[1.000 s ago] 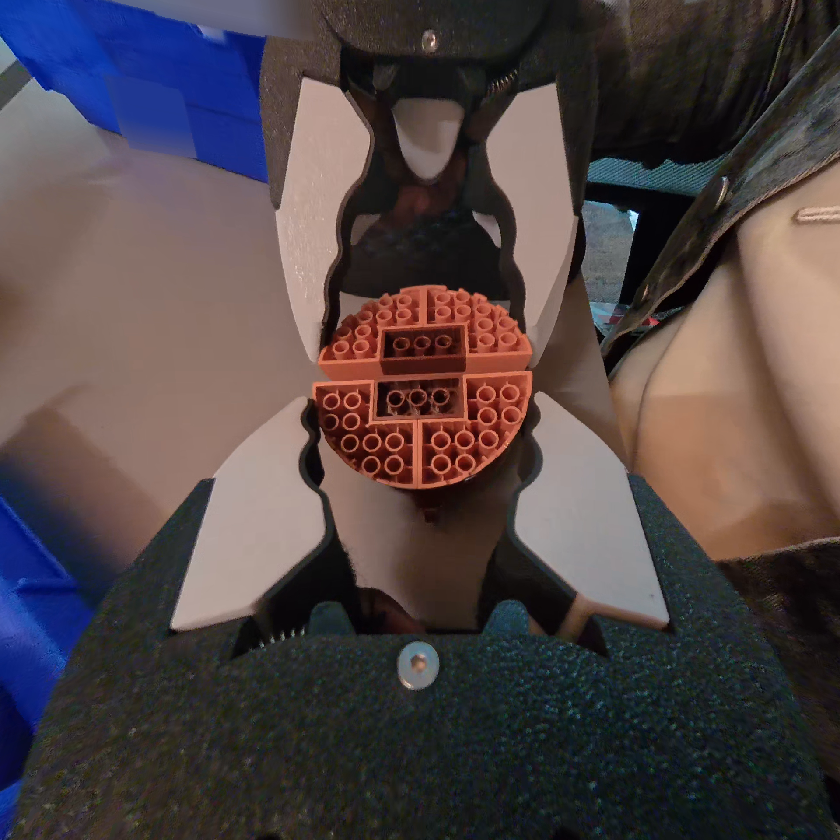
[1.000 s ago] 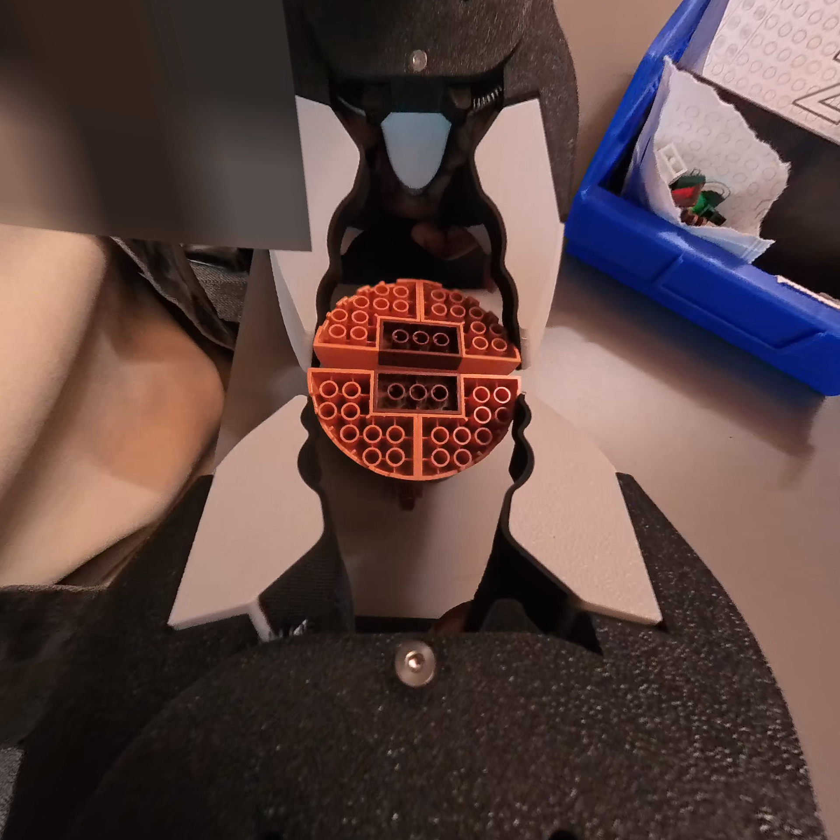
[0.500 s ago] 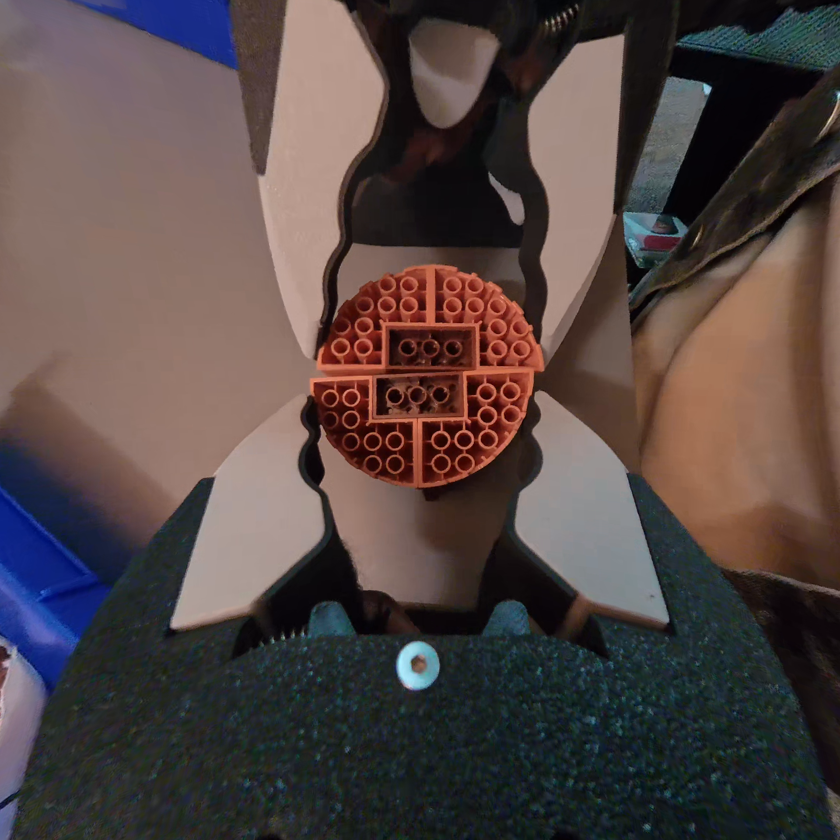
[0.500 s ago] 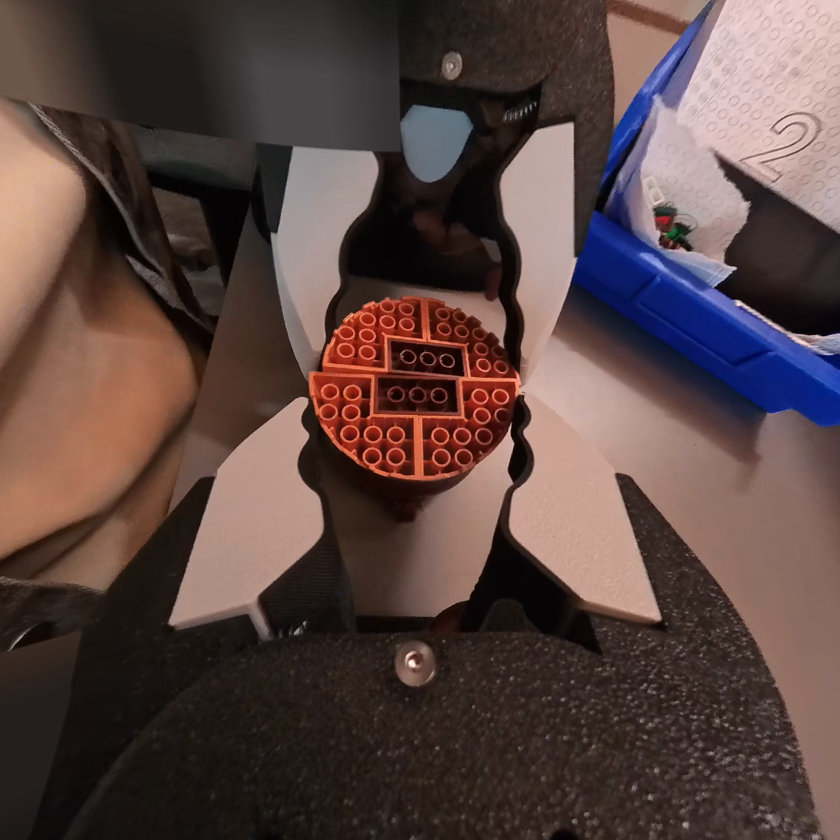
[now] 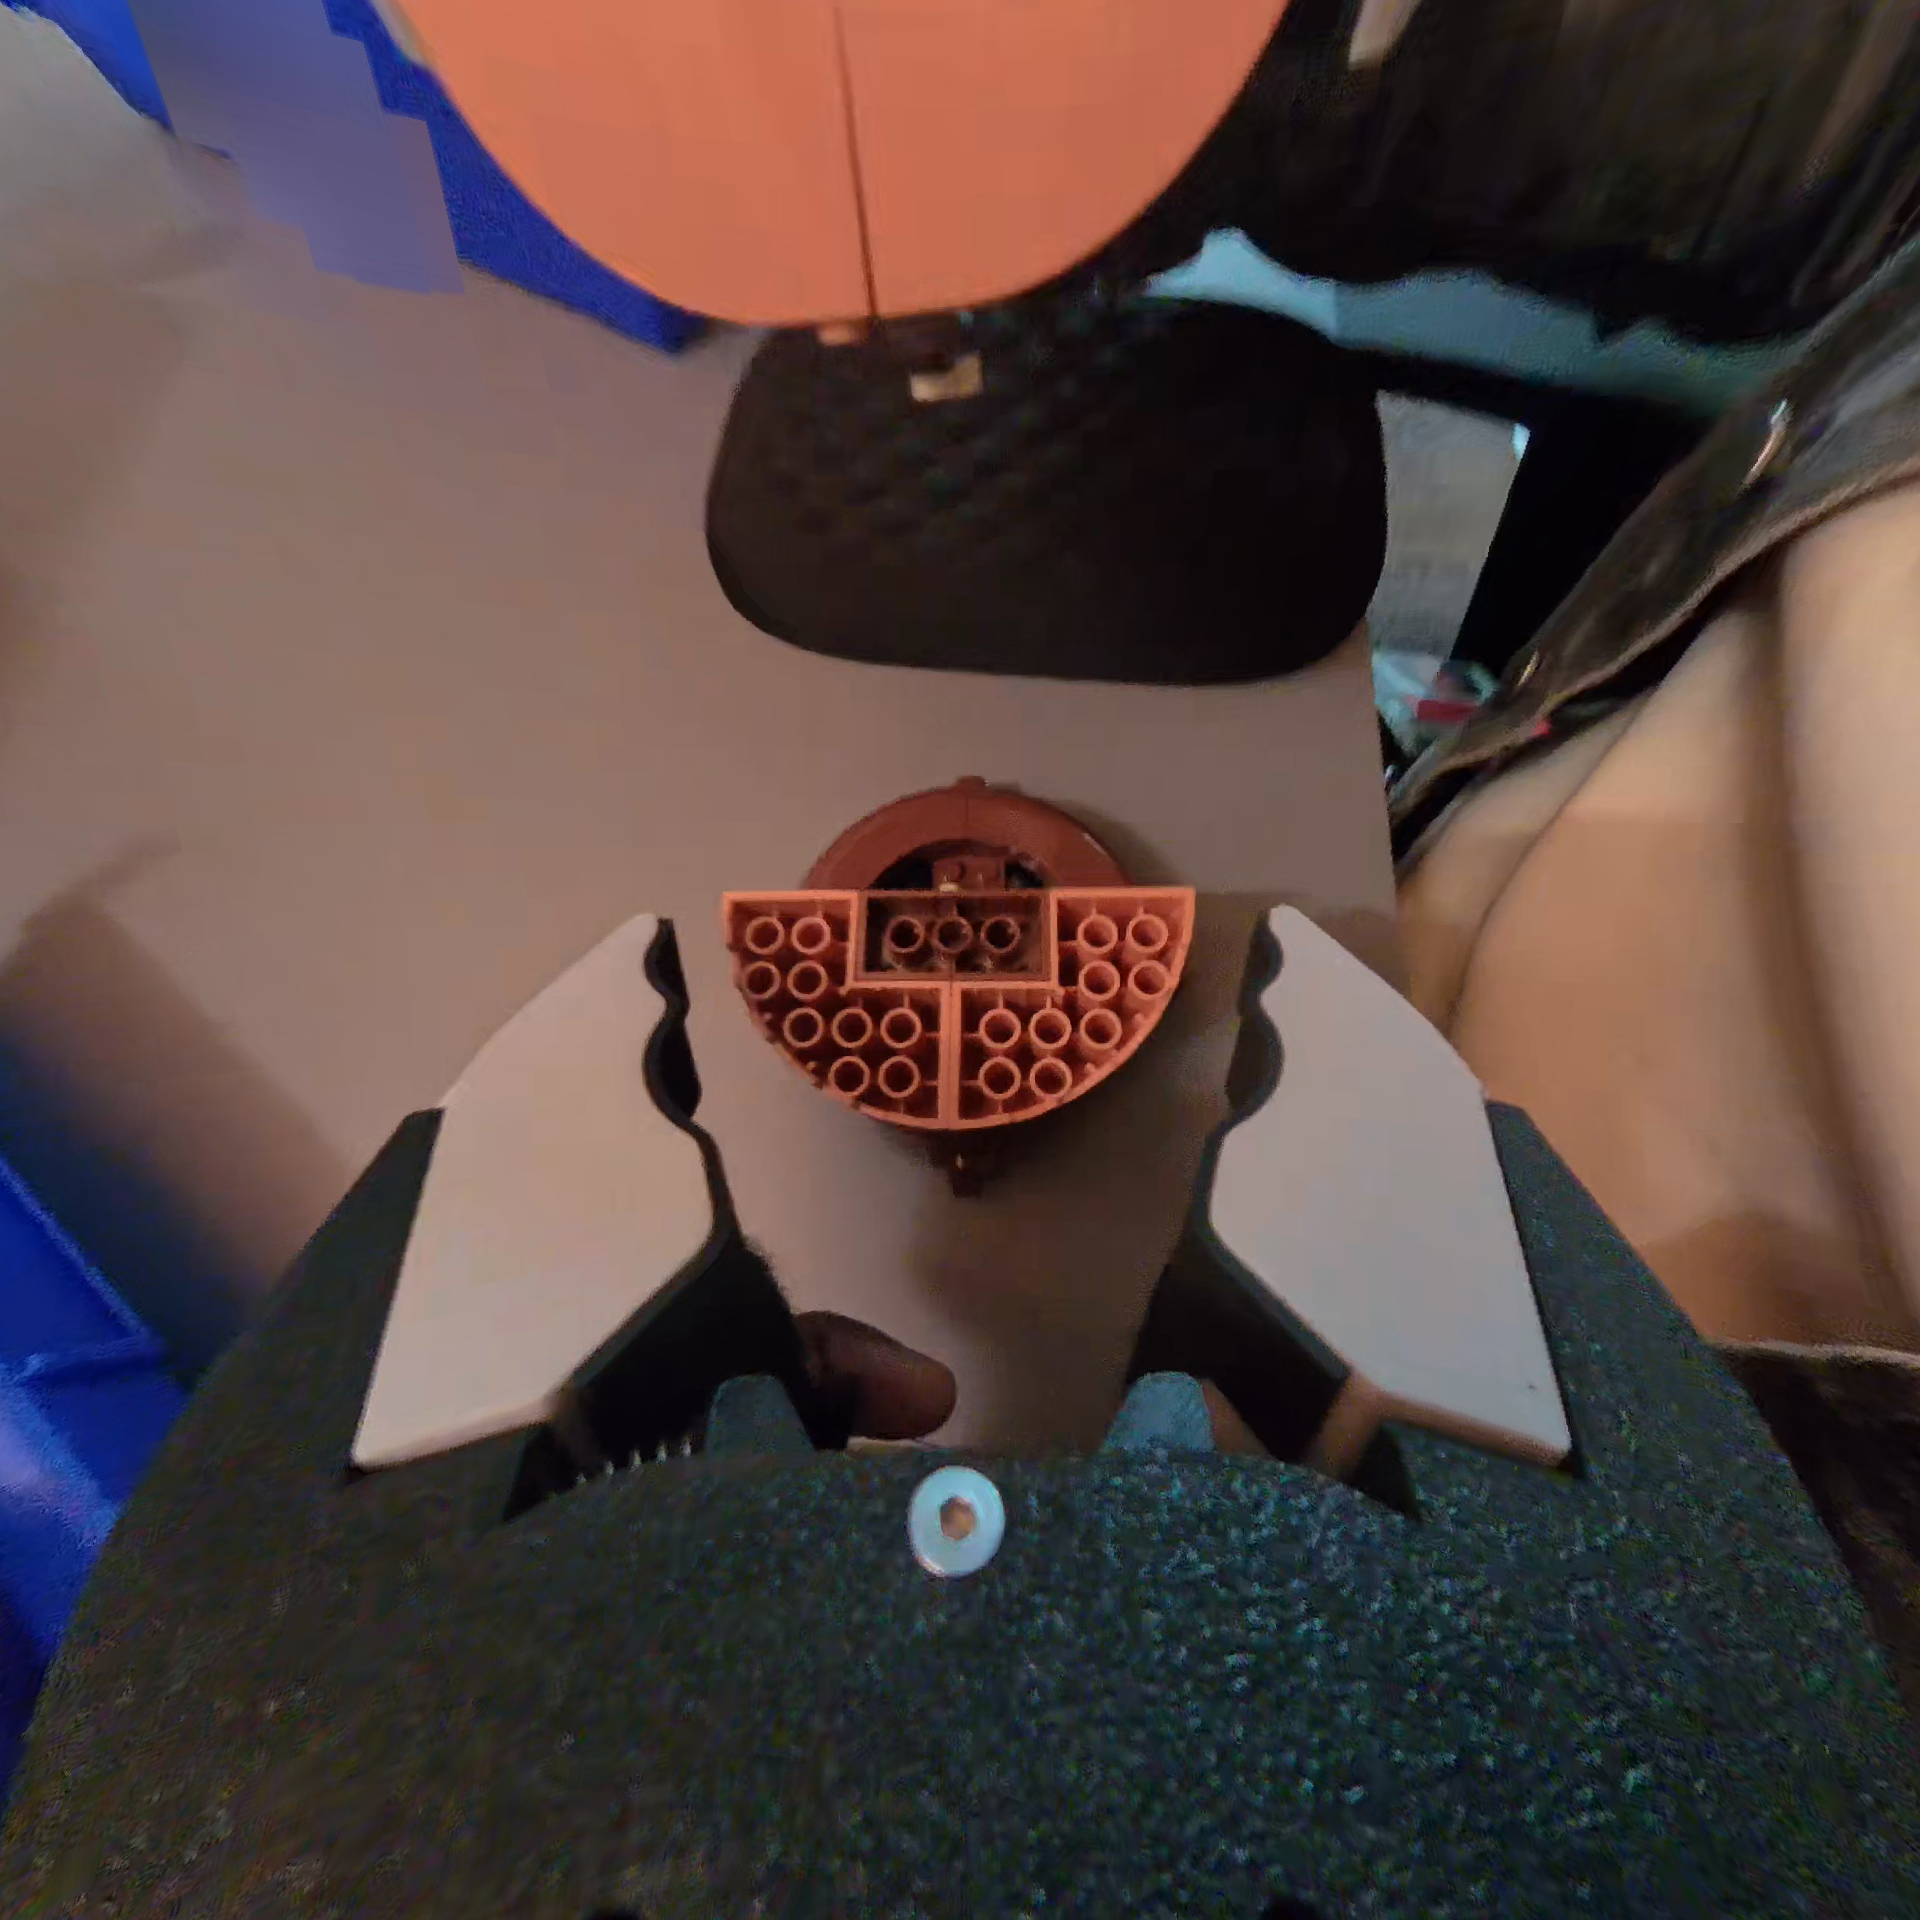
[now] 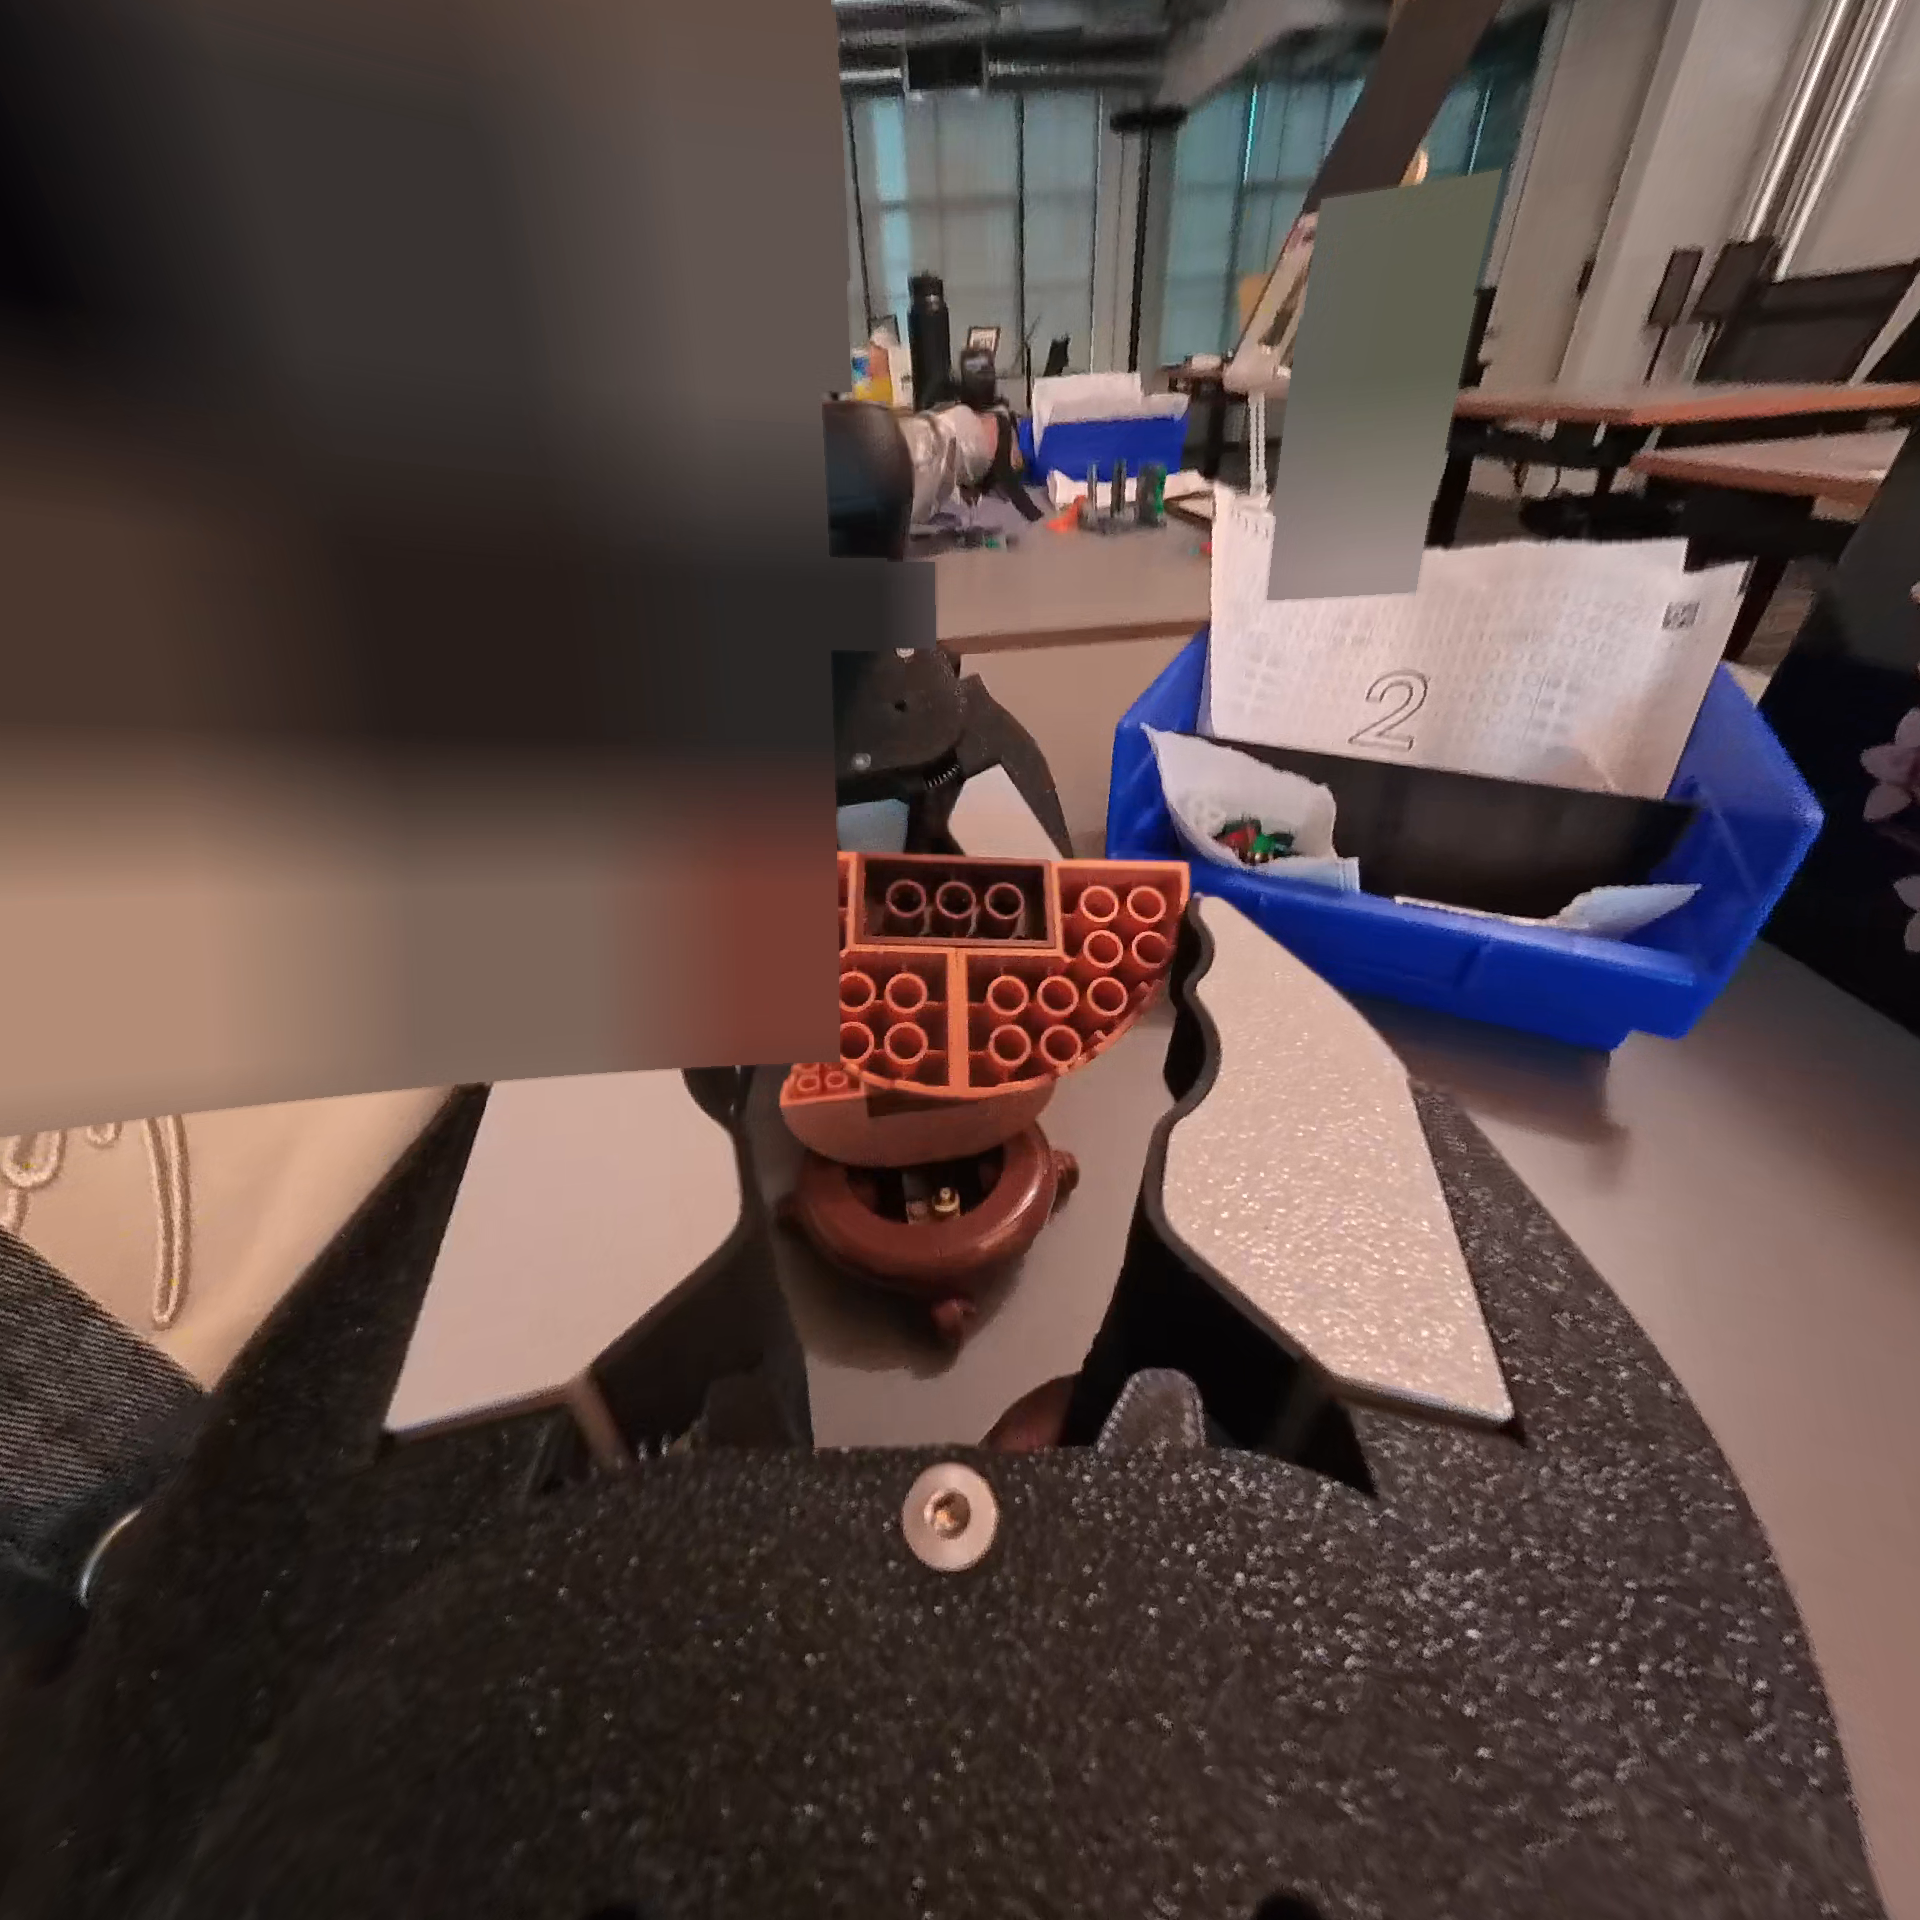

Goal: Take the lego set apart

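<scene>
The orange lego dome is split in two. In the left wrist view one half (image 5: 956, 1008), hollow side toward the camera, sits on a dark brown ring (image 5: 956, 831) on the grey table. My left gripper (image 5: 958, 930) is open around it, with a gap on each side. My right gripper (image 6: 951, 914) is shut on the other half (image 6: 1013, 977) and holds it above the first half (image 6: 883, 1127) and the ring (image 6: 925, 1216). In the left wrist view the lifted half (image 5: 852, 156) fills the top, with the right gripper's black body (image 5: 1039, 520) below it.
A blue bin (image 6: 1455, 966) with white paper bags (image 6: 1455, 665) stands on the table to the right. More blue bins are at the left (image 5: 62, 1351) and back left (image 5: 540, 249). A person's beige garment (image 5: 1662, 987) is close on the right.
The dome has come apart into two halves. My right gripper has lifted its half up and away. My left gripper has opened, and its half now stands on the ring on the table.
</scene>
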